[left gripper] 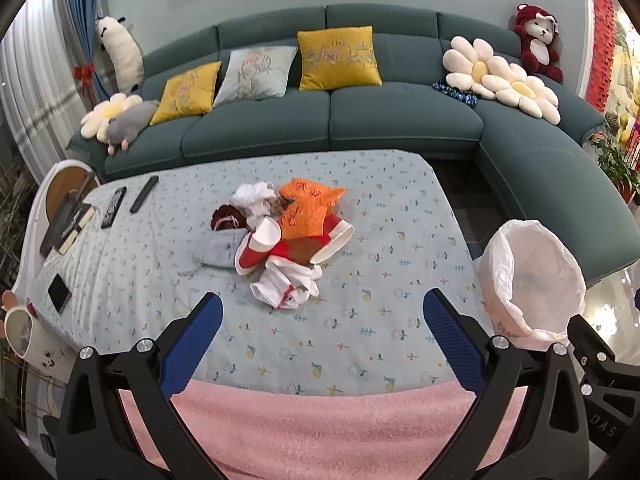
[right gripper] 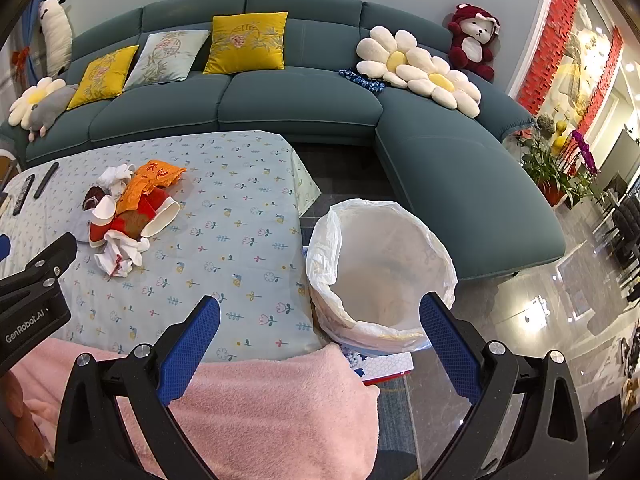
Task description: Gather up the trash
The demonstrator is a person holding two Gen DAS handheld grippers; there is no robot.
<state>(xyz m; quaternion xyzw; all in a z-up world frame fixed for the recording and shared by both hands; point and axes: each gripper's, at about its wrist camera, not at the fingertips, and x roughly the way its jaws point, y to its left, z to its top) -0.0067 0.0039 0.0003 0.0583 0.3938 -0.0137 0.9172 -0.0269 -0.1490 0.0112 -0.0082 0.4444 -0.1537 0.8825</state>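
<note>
A heap of trash lies mid-table: an orange wrapper (left gripper: 306,208), red-and-white paper cups (left gripper: 260,244), crumpled white tissues (left gripper: 286,286) and a grey face mask (left gripper: 220,250). The heap also shows in the right wrist view (right gripper: 128,216). A bin lined with a white plastic bag (left gripper: 532,280) stands on the floor off the table's right end, seen in the right wrist view too (right gripper: 380,264). My left gripper (left gripper: 322,316) is open and empty, short of the heap. My right gripper (right gripper: 320,320) is open and empty, near the bin's rim.
The table (left gripper: 360,344) has a floral cloth. Two remotes (left gripper: 128,202), a phone (left gripper: 60,292), books (left gripper: 66,222) and a mug (left gripper: 20,334) sit at its left. A pink blanket (left gripper: 320,428) lies at the near edge. A teal sofa (left gripper: 332,120) is behind.
</note>
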